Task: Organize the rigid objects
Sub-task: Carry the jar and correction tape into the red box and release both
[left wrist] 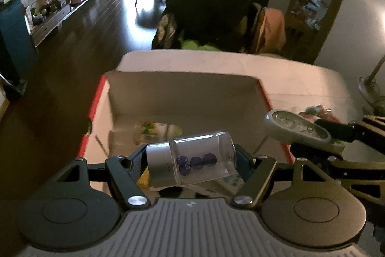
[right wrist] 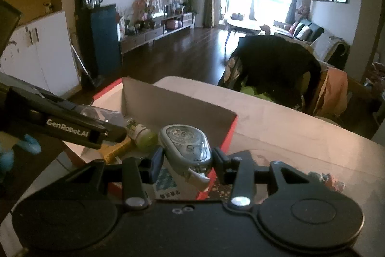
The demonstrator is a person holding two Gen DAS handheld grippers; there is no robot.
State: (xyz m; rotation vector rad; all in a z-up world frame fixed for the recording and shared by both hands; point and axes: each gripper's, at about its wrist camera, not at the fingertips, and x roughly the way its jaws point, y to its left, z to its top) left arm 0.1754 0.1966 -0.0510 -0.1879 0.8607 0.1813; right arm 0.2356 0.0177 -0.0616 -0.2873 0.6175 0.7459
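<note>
Jar (left wrist: pixel 192 158) in left hand-held gripper (left wrist: pixel 192 164)

jar (left wrist: pixel 192 159): clear glossy plastic or glass body, brushed silvery metal-look cap. oval case (right wrist: pixel 185 148): smooth grey plastic, shiny clear face. box (left wrist: pixel 182 93): matt cardboard walls, red outside. table (left wrist: pixel 288 74) beneath the box: pale, matt.

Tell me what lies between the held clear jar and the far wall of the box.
In the left wrist view, a green-capped bottle lies on its side on the box floor, beyond the clear jar clamped in the left gripper. Past it, bare floor.
</note>
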